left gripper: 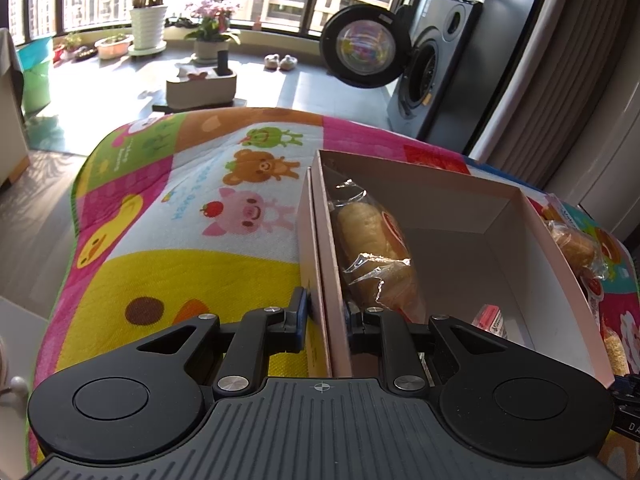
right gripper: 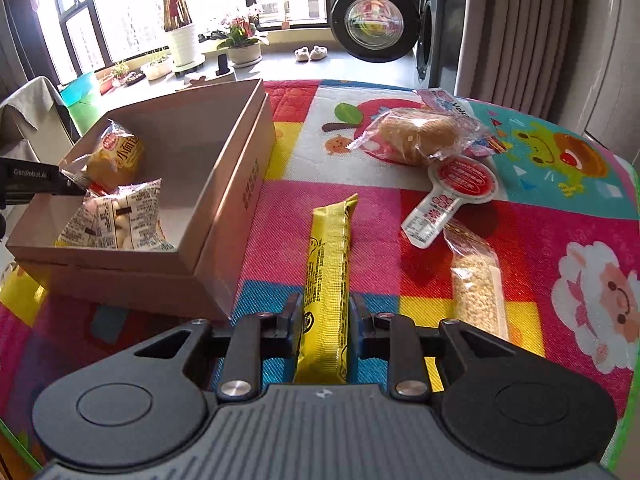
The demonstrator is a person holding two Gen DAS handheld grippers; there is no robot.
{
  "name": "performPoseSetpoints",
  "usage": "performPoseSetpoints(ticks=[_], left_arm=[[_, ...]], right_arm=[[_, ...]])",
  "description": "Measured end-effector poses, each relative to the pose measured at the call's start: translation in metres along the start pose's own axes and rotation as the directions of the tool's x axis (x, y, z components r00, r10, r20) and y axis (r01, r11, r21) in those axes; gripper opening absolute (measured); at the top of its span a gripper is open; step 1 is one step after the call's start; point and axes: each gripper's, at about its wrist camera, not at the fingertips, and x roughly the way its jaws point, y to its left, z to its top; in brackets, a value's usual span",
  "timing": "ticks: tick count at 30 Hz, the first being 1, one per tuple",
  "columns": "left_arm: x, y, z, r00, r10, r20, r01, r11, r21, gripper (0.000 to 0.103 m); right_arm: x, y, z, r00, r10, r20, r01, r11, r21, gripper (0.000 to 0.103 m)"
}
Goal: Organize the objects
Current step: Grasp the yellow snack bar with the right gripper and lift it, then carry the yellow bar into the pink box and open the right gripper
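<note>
Colourful mat; yellow packet between right tongs.

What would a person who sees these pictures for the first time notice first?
Probably the bright cartoon blanket covering the table, and the open cardboard box on it with wrapped bread inside. The right gripper is closed on a long yellow packet, while the left gripper clamps the box's wall.

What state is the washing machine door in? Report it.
Open. The round door is swung outward clear of the washing machine, and the dark drum opening shows beside it.
</note>
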Motion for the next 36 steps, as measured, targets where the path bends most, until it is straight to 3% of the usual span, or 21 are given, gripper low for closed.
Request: performPoseSetpoints(ticks=[6,13,19,29,36], left_arm=[[0.0,-0.001,0.001,1.0,0.002,0.002,-0.002,1.0,0.0,0.019],[0.0,-0.006,0.001,1.0,0.017,0.002,-0.017,1.0,0.024,0.019],[0.0,-0.009,-0.001,1.0,0.026,0.012,-0.027,0.999,0.04,0.018],[-0.001,-0.011,-0.01,0.998,0.025,0.055,-0.029,0.996,0.086,0.018],[-0.004,-0.01,-0.013,0.998,0.019,0.062,-0.024,0.996,0.084,0.019]], right_arm=[[-0.009,-0.003,-0.013,0.999,-0.037,0.005,0.037,0.999,-0.031,0.027],[0.006,0.007,-0.001,0.996,-0.066,0.059,0.07,0.996,-0.054,0.031],[-0.008,0.013,-0.011,0.998,-0.053,0.026,0.054,0.996,-0.063,0.022],[-0.092,0.029,-0.048,0.997,-0.007,0.079,0.01,0.999,-0.037,0.022],[-0.148,0.053,-0.03,0.979,0.115,0.168,-0.107,0.993,-0.054,0.022]])
